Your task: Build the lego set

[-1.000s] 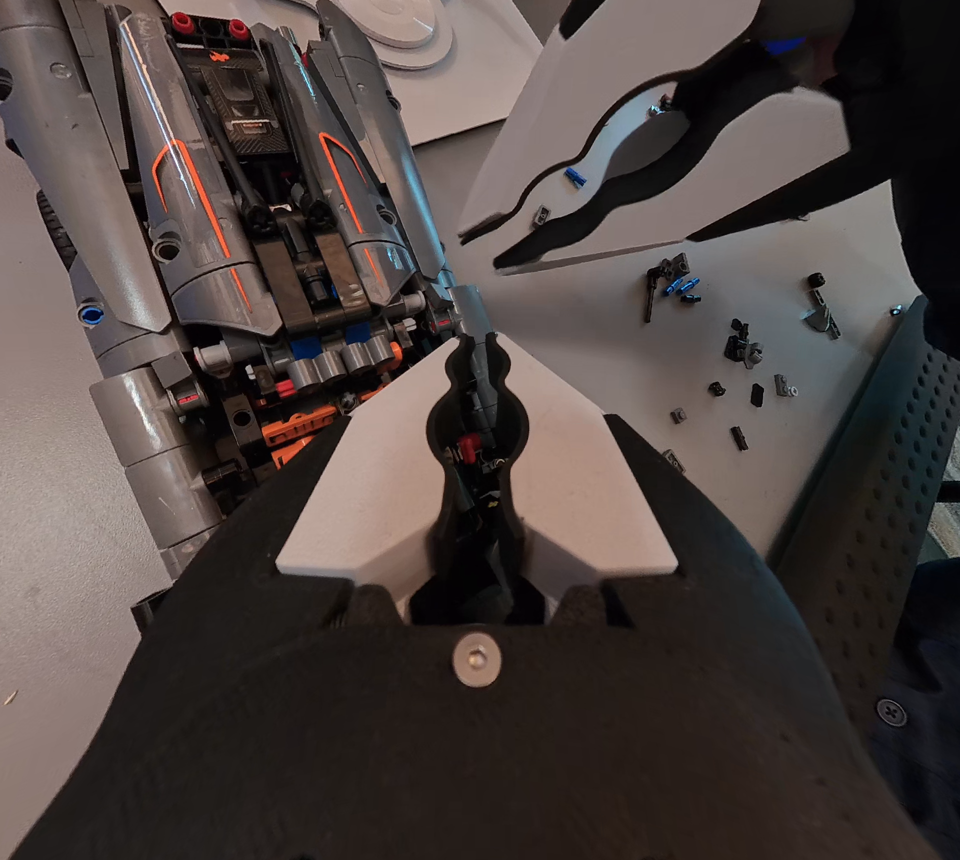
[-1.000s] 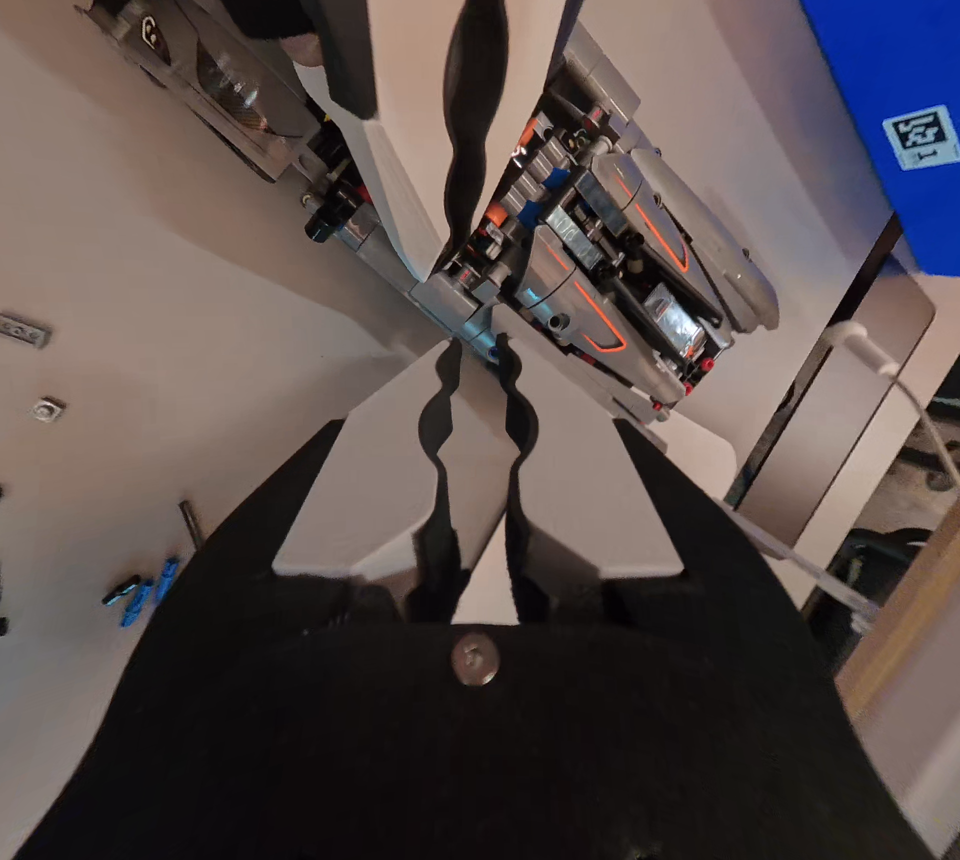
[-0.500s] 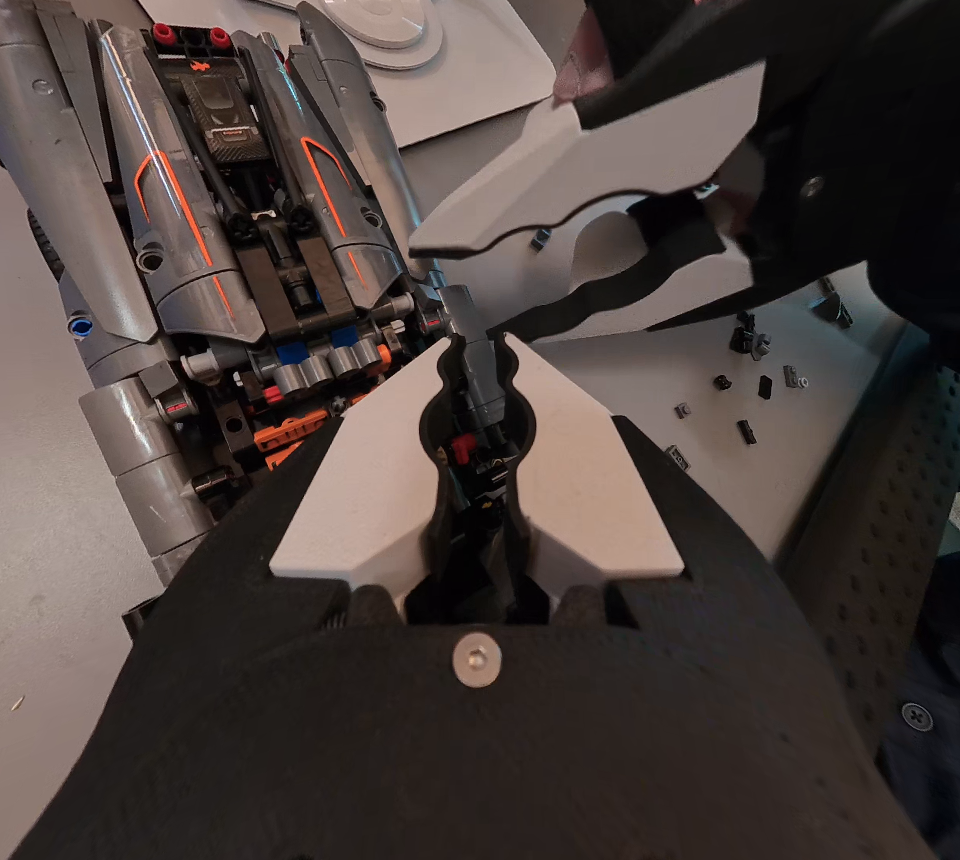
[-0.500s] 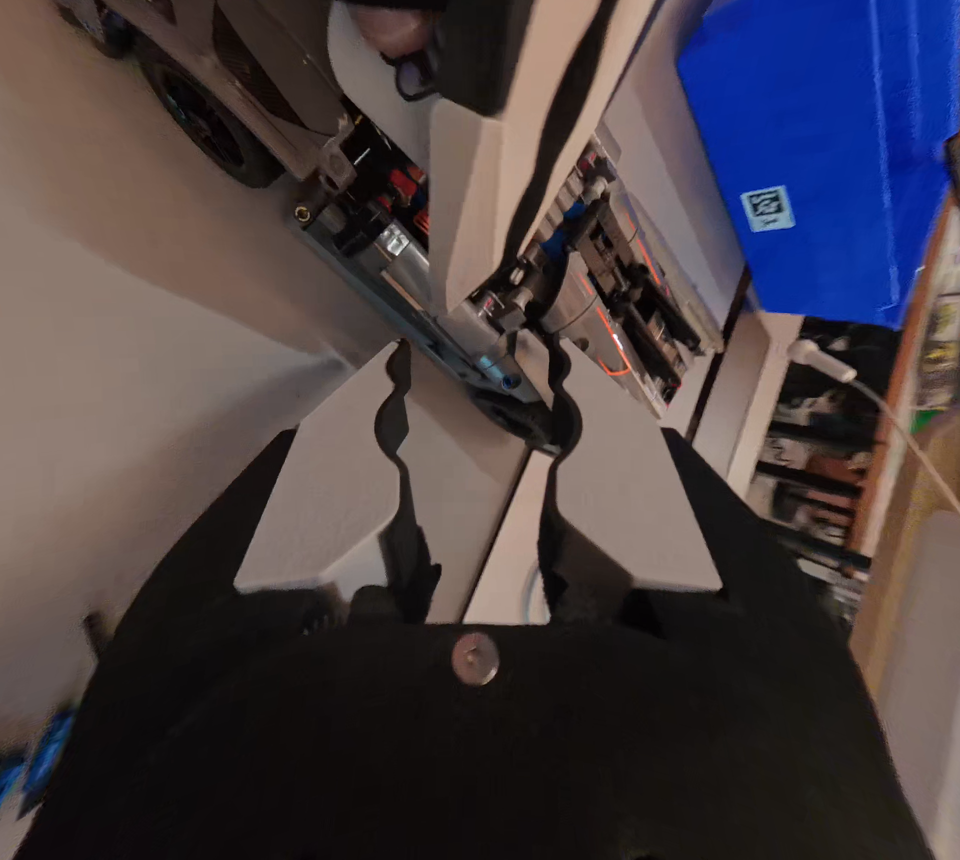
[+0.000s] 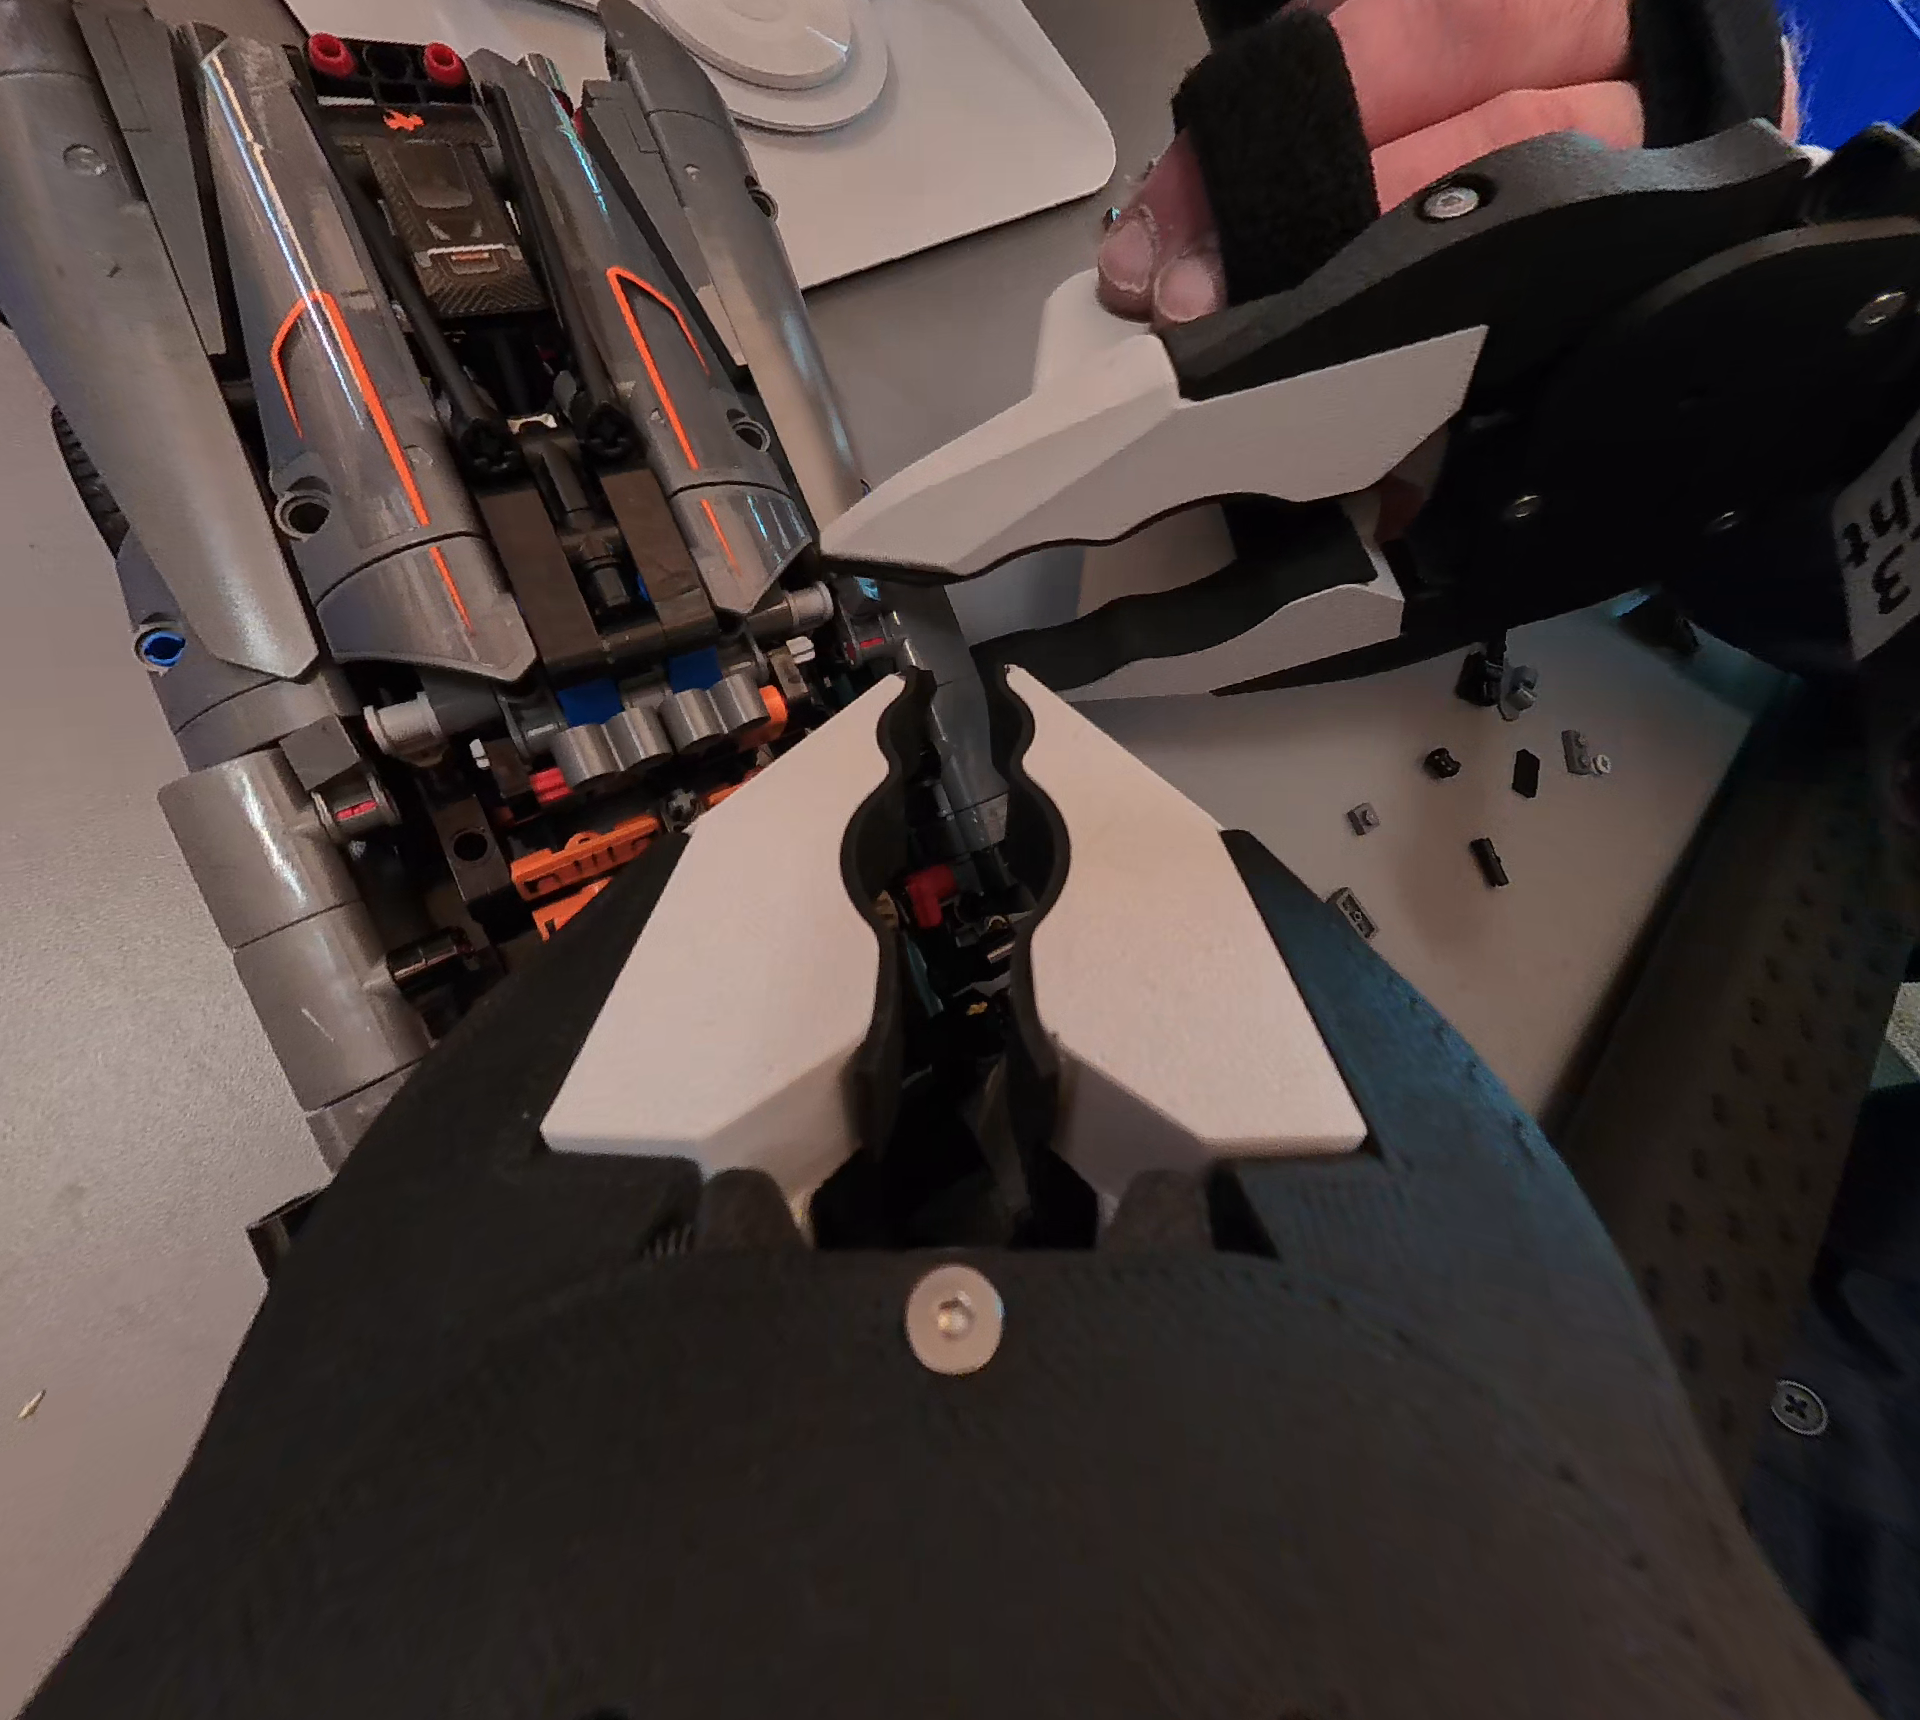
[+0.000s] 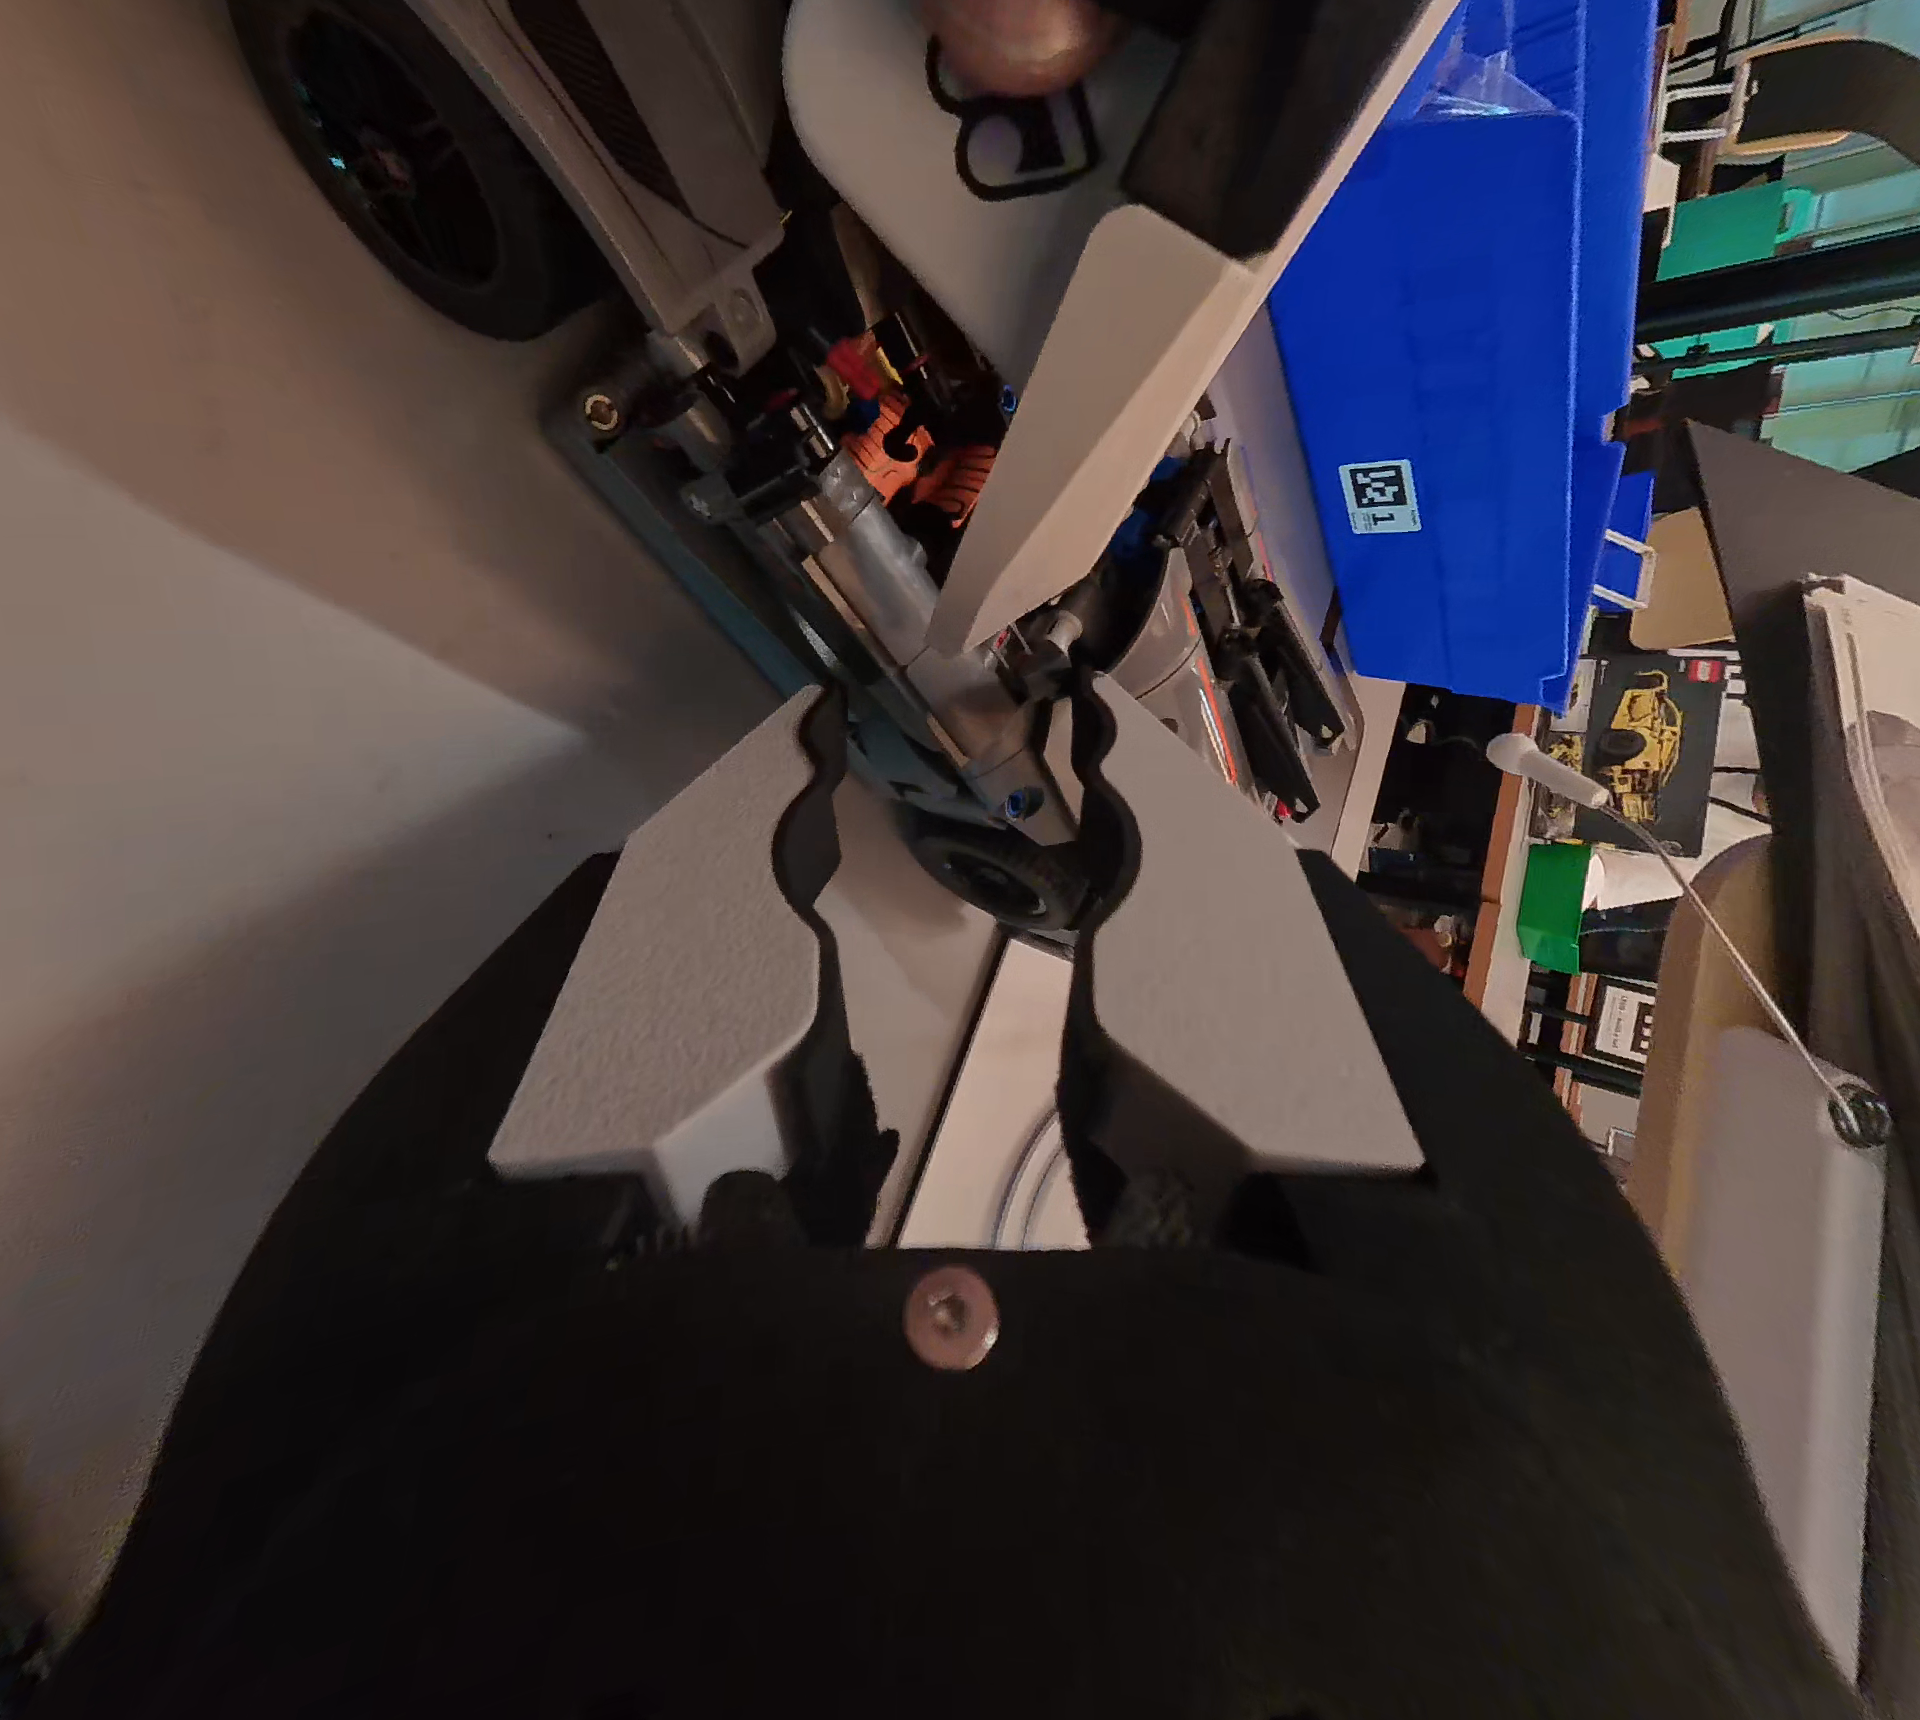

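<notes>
**Holding the car steady while my right jaws come to the grey part**

The Lego car (image 5: 436, 444) lies on the grey table (image 5: 94, 995), in front of my left gripper (image 5: 951, 704), with its dark grey panels and orange stripes turned up. At its near corner a small grey part (image 5: 961, 735) stands out from the body. My left jaws are pressed together on this part; it sits in the narrow gap between them, and so they hold the car in place.

My right gripper (image 6: 951, 714) comes from the side. Its jaws are spread, one above and one below the same corner, and in the right wrist view the grey part and a black wheel (image 6: 997, 881) lie between them. I cannot tell if they touch the model.

I think the step is to take or press this corner piece. To do it well I should keep the left grip firm and not move it, bring the right jaws straight over the piece, and close slowly, so that the nearby small axles are not pushed loose.

Farther out, loose small pieces (image 5: 1496, 777) lie on the table to the right, a white stand base (image 5: 727, 8) is behind the car, and a blue bin (image 6: 1455, 382) stands beyond.
</notes>
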